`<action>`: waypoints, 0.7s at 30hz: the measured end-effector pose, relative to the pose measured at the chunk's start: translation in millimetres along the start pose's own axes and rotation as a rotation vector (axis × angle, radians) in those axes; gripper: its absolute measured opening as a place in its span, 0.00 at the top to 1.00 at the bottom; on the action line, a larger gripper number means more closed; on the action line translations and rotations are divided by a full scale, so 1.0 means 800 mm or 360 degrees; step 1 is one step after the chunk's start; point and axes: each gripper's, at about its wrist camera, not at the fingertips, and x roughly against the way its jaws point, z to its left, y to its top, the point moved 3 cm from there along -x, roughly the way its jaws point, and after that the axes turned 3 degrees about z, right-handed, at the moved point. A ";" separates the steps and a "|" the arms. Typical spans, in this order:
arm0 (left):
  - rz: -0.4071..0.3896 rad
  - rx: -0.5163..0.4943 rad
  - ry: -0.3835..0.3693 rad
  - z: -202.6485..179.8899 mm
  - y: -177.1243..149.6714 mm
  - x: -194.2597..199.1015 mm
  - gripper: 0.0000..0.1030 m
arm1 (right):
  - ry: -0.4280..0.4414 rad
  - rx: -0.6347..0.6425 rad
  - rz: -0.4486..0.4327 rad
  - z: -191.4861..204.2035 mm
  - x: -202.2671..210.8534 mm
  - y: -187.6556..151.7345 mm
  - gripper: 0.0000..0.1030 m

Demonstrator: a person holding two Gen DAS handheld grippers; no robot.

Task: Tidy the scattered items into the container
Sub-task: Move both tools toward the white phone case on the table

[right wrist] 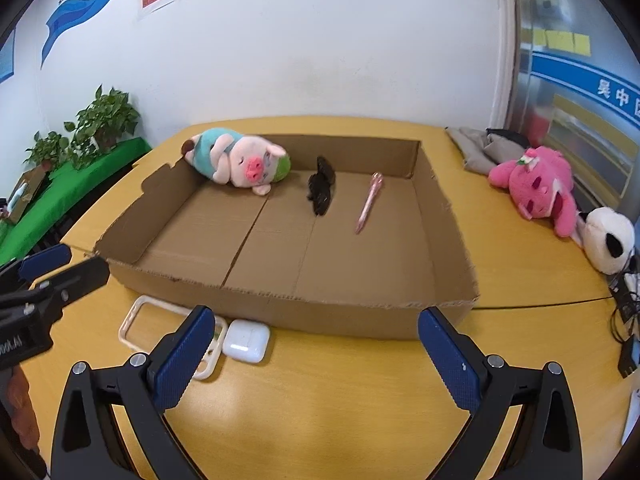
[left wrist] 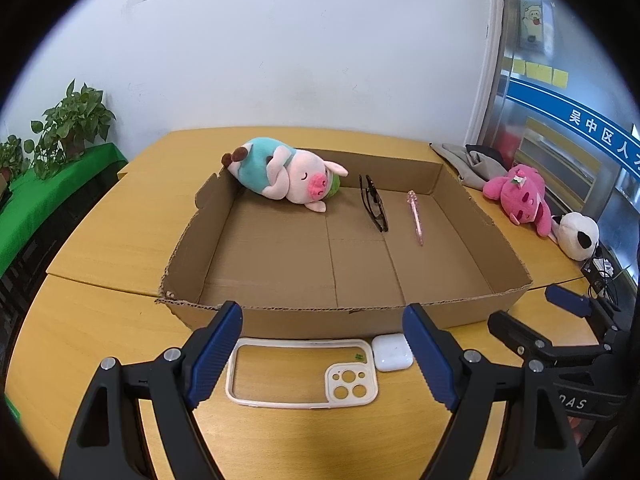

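A: What's sitting in the cardboard box [left wrist: 460, 312]?
B: The plush pig [left wrist: 280, 178], glasses [left wrist: 374, 208] and pink pen [left wrist: 416, 216] — all inside.
A: And outside?
B: The phone case [left wrist: 240, 396] and earbud case [left wrist: 390, 352] are lying on the table [left wrist: 100, 340], just in front — left gripper [left wrist: 322, 354] and right gripper [right wrist: 316, 354] both hanging wide apart, empty.

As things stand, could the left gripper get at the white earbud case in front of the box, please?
Probably yes: the left gripper is open, and the earbud case lies uncovered between phone case and right finger; the cardboard box stands just behind.
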 end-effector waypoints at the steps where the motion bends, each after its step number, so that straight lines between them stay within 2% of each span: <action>1: 0.0014 0.0002 0.0002 0.006 -0.004 -0.002 0.20 | 0.0027 0.0000 0.0027 0.002 -0.005 -0.006 0.00; 8: 0.0154 0.0088 0.0061 0.066 -0.038 -0.034 0.21 | 0.0211 -0.0003 0.0235 0.035 -0.049 -0.044 0.01; 14: 0.0312 0.0164 0.0140 0.117 -0.067 -0.087 0.24 | 0.0315 -0.0058 0.0364 0.070 -0.085 -0.059 0.03; 16: 0.0350 0.0152 0.0192 0.122 -0.073 -0.099 0.30 | 0.0321 -0.0087 0.0381 0.075 -0.092 -0.060 0.03; 18: 0.0392 0.0132 0.0205 0.122 -0.079 -0.110 0.50 | 0.0315 -0.0094 0.0392 0.079 -0.098 -0.062 0.03; 20: 0.0447 0.0131 0.0176 0.120 -0.085 -0.121 0.66 | 0.0310 -0.0095 0.0412 0.081 -0.103 -0.065 0.03; 21: 0.0449 0.0125 0.0167 0.117 -0.087 -0.122 0.68 | 0.0303 -0.0094 0.0417 0.082 -0.105 -0.066 0.03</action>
